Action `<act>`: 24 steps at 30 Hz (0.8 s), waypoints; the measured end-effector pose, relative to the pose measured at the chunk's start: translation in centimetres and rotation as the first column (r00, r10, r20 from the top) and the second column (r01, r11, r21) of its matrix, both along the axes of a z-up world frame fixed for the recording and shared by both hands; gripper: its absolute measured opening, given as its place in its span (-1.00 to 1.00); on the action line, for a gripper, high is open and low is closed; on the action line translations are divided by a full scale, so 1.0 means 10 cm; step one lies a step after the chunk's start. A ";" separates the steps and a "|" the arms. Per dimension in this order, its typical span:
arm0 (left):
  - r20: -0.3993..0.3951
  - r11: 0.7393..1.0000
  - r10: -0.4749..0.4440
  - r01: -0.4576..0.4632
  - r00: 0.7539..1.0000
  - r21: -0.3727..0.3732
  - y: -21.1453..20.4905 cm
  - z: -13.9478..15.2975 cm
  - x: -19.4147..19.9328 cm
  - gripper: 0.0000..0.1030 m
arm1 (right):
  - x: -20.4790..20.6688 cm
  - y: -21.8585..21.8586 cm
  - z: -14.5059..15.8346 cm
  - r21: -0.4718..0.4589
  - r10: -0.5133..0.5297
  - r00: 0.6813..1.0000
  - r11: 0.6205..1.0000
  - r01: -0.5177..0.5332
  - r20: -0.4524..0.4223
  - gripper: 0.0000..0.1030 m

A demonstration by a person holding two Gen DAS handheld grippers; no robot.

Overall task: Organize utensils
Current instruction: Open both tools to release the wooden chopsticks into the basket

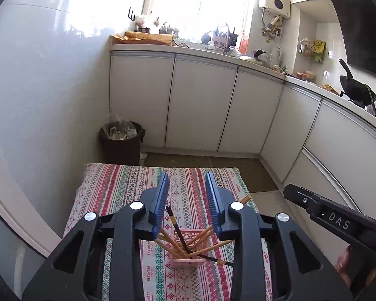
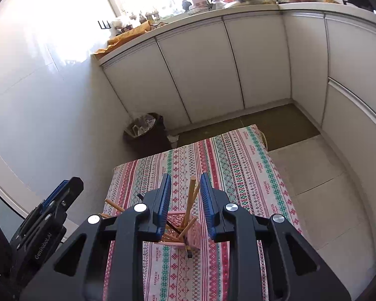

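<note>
A small pink lattice basket (image 1: 188, 262) stands on the patterned tablecloth (image 1: 127, 188) and holds several chopsticks that fan outward. Most are pale wood (image 1: 200, 234); a dark chopstick (image 1: 175, 223) leans up toward my left gripper (image 1: 186, 174), whose blue pads stand apart just above the basket without pressing it. In the right wrist view the basket (image 2: 194, 230) sits below my right gripper (image 2: 186, 175). A wooden chopstick (image 2: 191, 195) rises between its parted pads with a gap on both sides. Each gripper's body shows at the edge of the other view.
The table is small, and its far edge (image 2: 188, 143) and right edge drop to a tiled floor (image 2: 325, 188). A dark trash bin (image 1: 121, 140) stands past the far left corner. White cabinets (image 1: 200, 105) and a cluttered counter line the back and right.
</note>
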State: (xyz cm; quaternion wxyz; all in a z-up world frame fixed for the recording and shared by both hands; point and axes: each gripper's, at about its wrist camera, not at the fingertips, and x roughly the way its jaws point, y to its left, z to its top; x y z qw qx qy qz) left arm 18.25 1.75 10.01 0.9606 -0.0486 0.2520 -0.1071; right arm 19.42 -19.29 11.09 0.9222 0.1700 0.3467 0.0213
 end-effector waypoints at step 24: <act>0.094 0.997 0.051 -0.057 0.994 0.057 0.02 0.21 -0.62 0.86 | -0.56 -0.29 0.17 -0.028 -0.197 0.979 0.980 0.199 0.054 0.82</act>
